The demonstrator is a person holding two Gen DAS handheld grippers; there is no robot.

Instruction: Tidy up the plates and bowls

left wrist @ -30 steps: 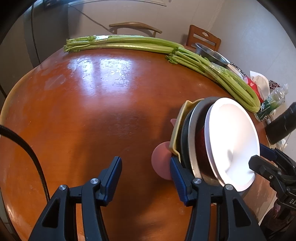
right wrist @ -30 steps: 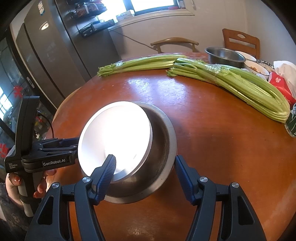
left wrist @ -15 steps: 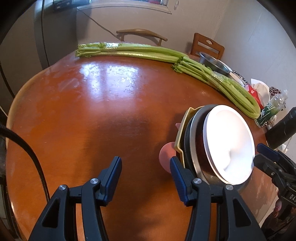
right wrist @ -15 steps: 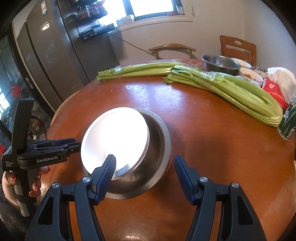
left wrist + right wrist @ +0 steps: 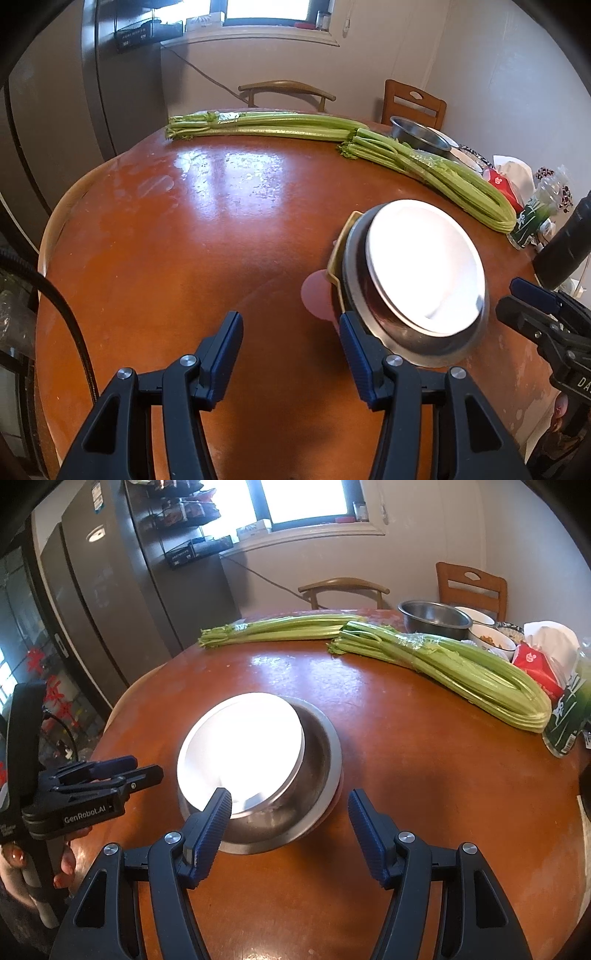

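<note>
A white plate point(image 5: 424, 264) lies tilted inside a steel bowl point(image 5: 436, 347), which sits on a yellowish dish point(image 5: 338, 254) and a pink plate point(image 5: 314, 295) on the round wooden table point(image 5: 184, 240). The white plate point(image 5: 240, 753) and steel bowl point(image 5: 317, 768) also show in the right wrist view. My left gripper point(image 5: 291, 338) is open and empty, just left of the stack. My right gripper point(image 5: 290, 823) is open and empty, in front of the stack, above the bowl's near rim.
Two celery bundles point(image 5: 443, 668) point(image 5: 280, 629) lie across the far side of the table. A second steel bowl point(image 5: 434, 618), small bowls point(image 5: 493, 638), a red pack point(image 5: 535, 664) and a green packet point(image 5: 569, 716) stand at the far right. Chairs point(image 5: 343, 589) stand behind.
Both grippers have pulled back and risen away from the stack. The stack looks smaller and lies flatter on the table. Both grippers stay open.
</note>
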